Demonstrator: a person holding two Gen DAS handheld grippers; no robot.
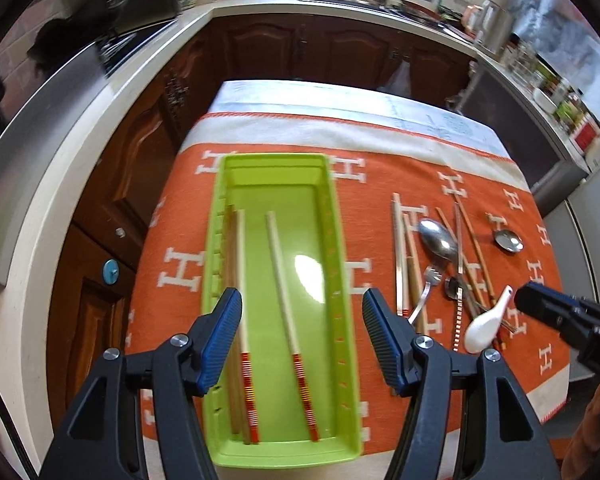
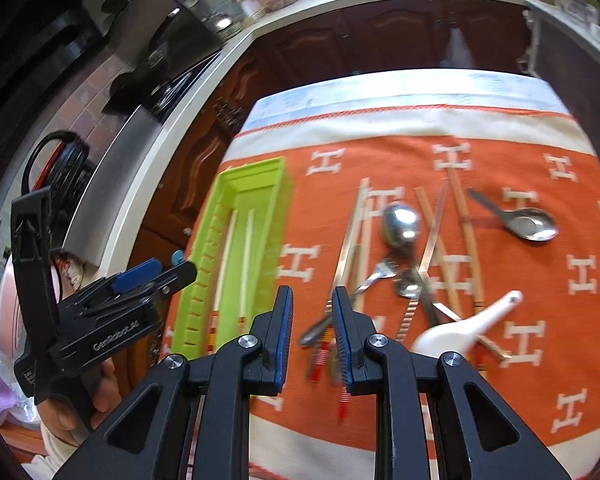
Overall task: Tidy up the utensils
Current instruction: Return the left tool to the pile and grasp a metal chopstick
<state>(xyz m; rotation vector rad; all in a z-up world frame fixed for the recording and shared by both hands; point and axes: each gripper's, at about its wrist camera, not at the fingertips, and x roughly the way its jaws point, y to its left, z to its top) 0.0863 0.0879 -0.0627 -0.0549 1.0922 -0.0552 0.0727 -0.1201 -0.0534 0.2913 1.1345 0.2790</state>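
Left tongs hang with jaws spread wide and nothing between them, above the green tray, where two red-ended chopsticks lie lengthwise. Right tongs stand parted by a narrow gap, gripping nothing, over the orange cloth on the tabletop. Beyond them lie a white ceramic spoon, a fork, metal spoons and more chopsticks.
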